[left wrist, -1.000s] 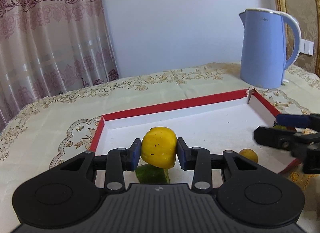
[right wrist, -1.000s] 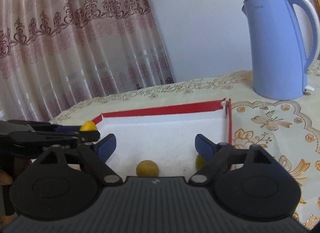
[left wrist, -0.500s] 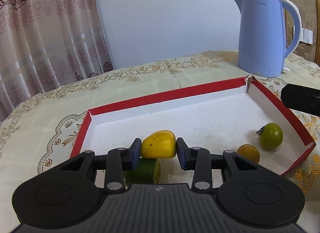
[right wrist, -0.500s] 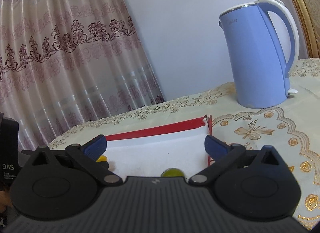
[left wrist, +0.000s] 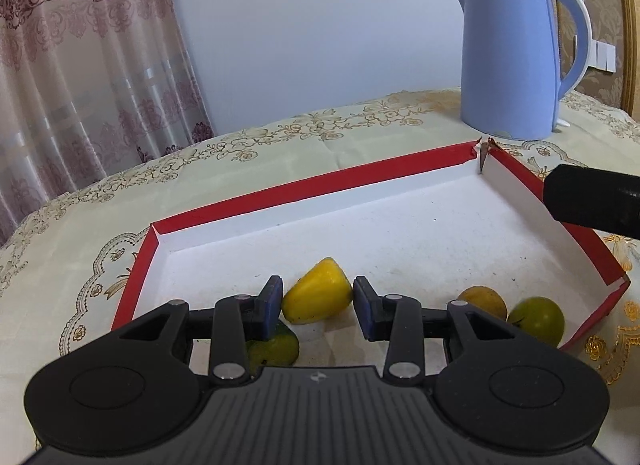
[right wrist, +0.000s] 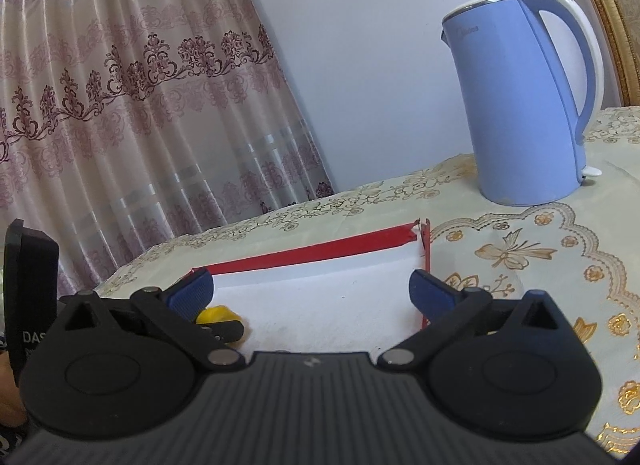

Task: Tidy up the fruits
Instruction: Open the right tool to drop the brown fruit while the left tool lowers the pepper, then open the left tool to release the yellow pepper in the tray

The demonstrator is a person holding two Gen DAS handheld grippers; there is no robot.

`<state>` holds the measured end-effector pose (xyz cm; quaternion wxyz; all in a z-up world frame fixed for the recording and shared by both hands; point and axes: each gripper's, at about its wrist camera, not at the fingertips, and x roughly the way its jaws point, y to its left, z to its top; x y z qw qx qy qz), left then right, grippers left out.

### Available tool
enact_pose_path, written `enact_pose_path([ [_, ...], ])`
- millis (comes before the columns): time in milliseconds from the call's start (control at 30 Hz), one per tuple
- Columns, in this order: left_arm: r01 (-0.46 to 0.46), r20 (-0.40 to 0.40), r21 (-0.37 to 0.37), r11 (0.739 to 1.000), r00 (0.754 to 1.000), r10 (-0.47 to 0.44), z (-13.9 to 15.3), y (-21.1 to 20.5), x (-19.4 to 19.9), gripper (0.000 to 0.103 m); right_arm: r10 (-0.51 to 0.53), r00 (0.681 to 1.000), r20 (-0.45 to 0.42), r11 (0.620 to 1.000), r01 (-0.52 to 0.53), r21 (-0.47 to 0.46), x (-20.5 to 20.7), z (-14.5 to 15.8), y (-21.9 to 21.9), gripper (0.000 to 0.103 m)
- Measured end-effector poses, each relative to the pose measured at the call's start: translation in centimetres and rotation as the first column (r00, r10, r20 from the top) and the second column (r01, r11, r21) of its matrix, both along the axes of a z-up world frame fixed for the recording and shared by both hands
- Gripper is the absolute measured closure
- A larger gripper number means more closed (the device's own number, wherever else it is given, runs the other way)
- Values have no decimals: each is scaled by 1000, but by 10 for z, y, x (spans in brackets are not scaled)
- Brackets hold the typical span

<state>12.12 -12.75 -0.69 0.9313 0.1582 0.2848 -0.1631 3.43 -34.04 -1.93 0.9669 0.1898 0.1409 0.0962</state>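
1. We are holding the left gripper low over the near end of the red-rimmed tray, with the yellow fruit between its blue pads. The pads are lying against both of its sides and we are seeing no gap, though the jaws have just been opening slightly. The fruit is resting on the white tray floor, pointed end up.
2. We are seeing only part of a green fruit (the left finger and the gripper body are covering the rest). It is lying in the tray just beside the yellow fruit, on the near side.
3. An orange-brown fruit and a round green fruit are sitting side by side in the tray's near right corner, both partly hidden behind the gripper's right arm.
4. A black block is cutting in from the right edge over the tray wall. We cannot tell what it is.
5. We are holding the right gripper spread wide with nothing between its pads. Its jaws have just been opening.
6. In the right wrist view the yellow fruit is only a sliver behind the left pad, and the other fruits are hidden below the gripper body.
7. The blue kettle is standing on the tablecloth beyond the tray's far right corner.
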Motion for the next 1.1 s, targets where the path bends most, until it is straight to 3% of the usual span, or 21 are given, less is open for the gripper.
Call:
enact_pose_path([
  [467, -6, 16, 8, 1000, 1000, 6, 7, 0, -6, 64, 12, 1000, -11, 1000, -12, 6, 2, -3, 2, 0],
  [633, -10, 34, 0, 1000, 999, 10, 12, 4, -9, 45, 14, 1000, -14, 1000, -14, 6, 2, -3, 2, 0],
  [867, -18, 53, -10, 1000, 998, 18, 20, 12, -13, 41, 9, 1000, -10, 1000, -9, 11, 0, -4, 2, 0],
  [1000, -43, 86, -40, 998, 995, 46, 38, 39, -28, 40, -4, 1000, 4, 1000, 4, 17, -2, -4, -1, 0],
  [1100, -70, 126, -90, 993, 989, 82, 57, 69, -46, 28, -12, 998, 57, 999, 10, 38, -11, -1, -4, 0],
])
